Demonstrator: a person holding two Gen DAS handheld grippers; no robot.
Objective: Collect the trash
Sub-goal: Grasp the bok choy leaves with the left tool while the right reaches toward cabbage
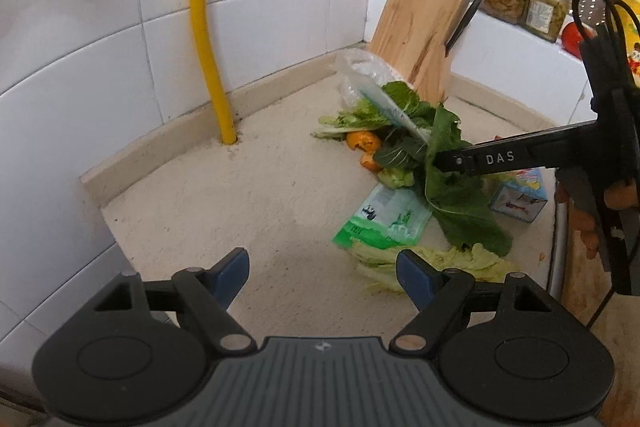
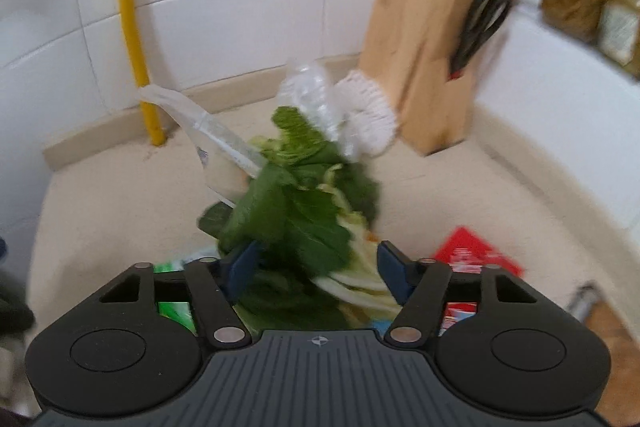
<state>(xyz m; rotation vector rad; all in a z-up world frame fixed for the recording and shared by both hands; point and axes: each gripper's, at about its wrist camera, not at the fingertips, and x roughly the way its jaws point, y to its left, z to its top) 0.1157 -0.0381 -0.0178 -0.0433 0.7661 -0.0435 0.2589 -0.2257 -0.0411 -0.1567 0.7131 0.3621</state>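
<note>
In the tiled corner of the worktop (image 1: 240, 195), seen from the left wrist, the trash lay heaped below the knife block (image 1: 416, 31) — leafy greens (image 1: 460, 203), orange peel (image 1: 362, 142), a clear plastic bag (image 1: 360, 75), a green packet (image 1: 384, 219) and a small carton (image 1: 520, 199). The left hand-held gripper (image 1: 322, 277) hung spread and empty, pale leaves just beside its right finger. The right one reached in from the side, its tip among the greens.

From the right wrist, blurred, the right hand-held gripper (image 2: 316, 267) stood spread around the greens (image 2: 304, 219) — whether its pads pressed them I could not tell. A red packet (image 2: 476, 255) lay near. I judged the gathering under way; next, a firm pinch on the limp, slippery leaves, then a lift.
</note>
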